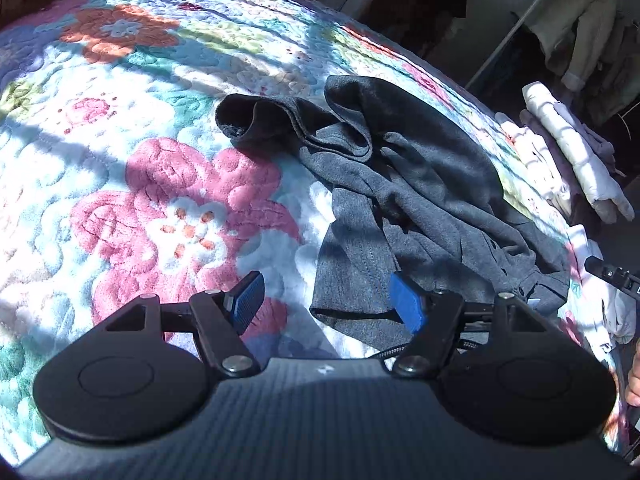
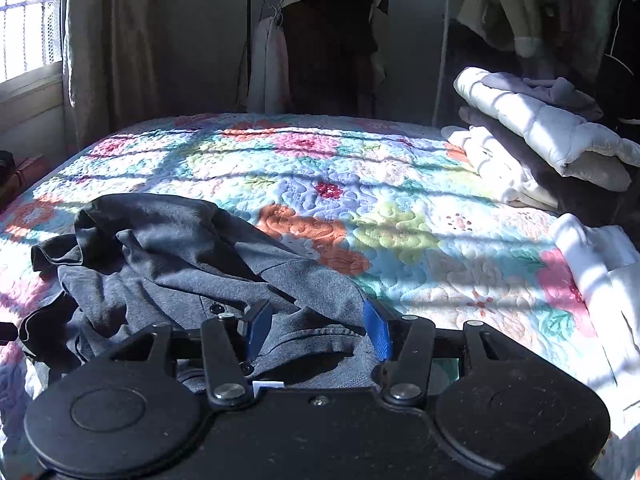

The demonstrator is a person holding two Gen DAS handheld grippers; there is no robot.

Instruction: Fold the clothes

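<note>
Crumpled grey shirt [image 1: 420, 200] at frame centre on the flowered quilt [image 1: 160, 200]. Left gripper [image 1: 328, 304] and right gripper [image 2: 318, 330] both spread wide, grasping nothing, hovering at the shirt's near edge.

The dark grey shirt [image 1: 420, 200] is soft, matt knit cloth. The floral quilt [image 1: 160, 200] on the bed is puffy stitched fabric. At three o'clock, a white puffer jacket [image 2: 560, 136] looks smooth, faintly glossy. The fingers [image 1: 408, 306] carry ribbed blue pads.
</note>
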